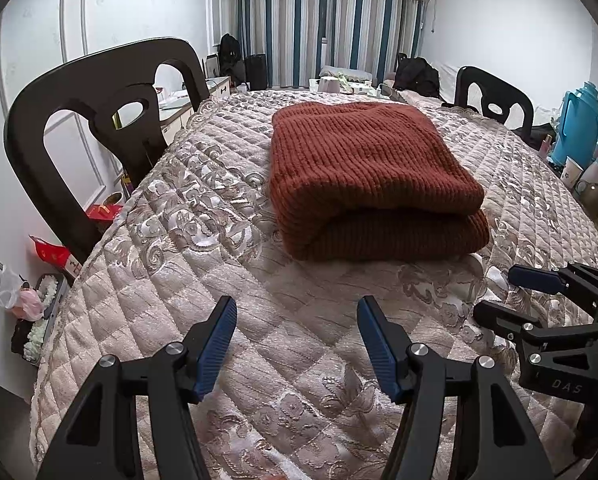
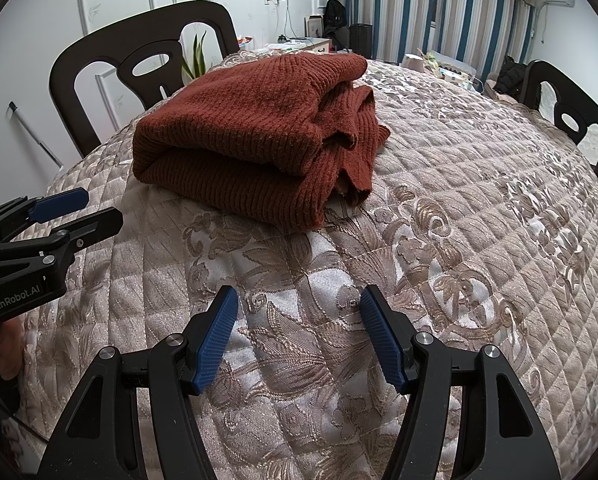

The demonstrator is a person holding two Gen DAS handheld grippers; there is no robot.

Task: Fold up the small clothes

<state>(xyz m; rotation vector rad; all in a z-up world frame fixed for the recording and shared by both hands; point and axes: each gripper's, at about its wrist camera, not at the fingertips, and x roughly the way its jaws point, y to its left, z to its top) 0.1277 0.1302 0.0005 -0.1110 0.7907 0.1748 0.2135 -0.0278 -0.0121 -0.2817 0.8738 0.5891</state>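
A rust-brown knitted sweater point(image 1: 371, 176) point(image 2: 255, 132) lies folded in a thick bundle on the quilted table cover point(image 1: 299, 320) point(image 2: 459, 208). My left gripper point(image 1: 297, 308) hovers open over the bare cover, short of the sweater, with nothing between its blue pads. My right gripper point(image 2: 299, 298) is open too, likewise empty and short of the bundle's near edge. Each gripper shows in the other's view: the right gripper point(image 1: 495, 294) at the right edge, the left gripper point(image 2: 103, 208) at the left edge. A loose cuff and folded layers show on the sweater's right side in the right wrist view.
Dark wooden chairs stand around the table: one at the left point(image 1: 95, 120) point(image 2: 139, 64), one at the far right point(image 1: 495, 96) point(image 2: 571, 116). A teal thermos point(image 1: 579, 124), cups and bottles crowd the right edge. Boxes and bags point(image 1: 51, 256) lie on the floor at left.
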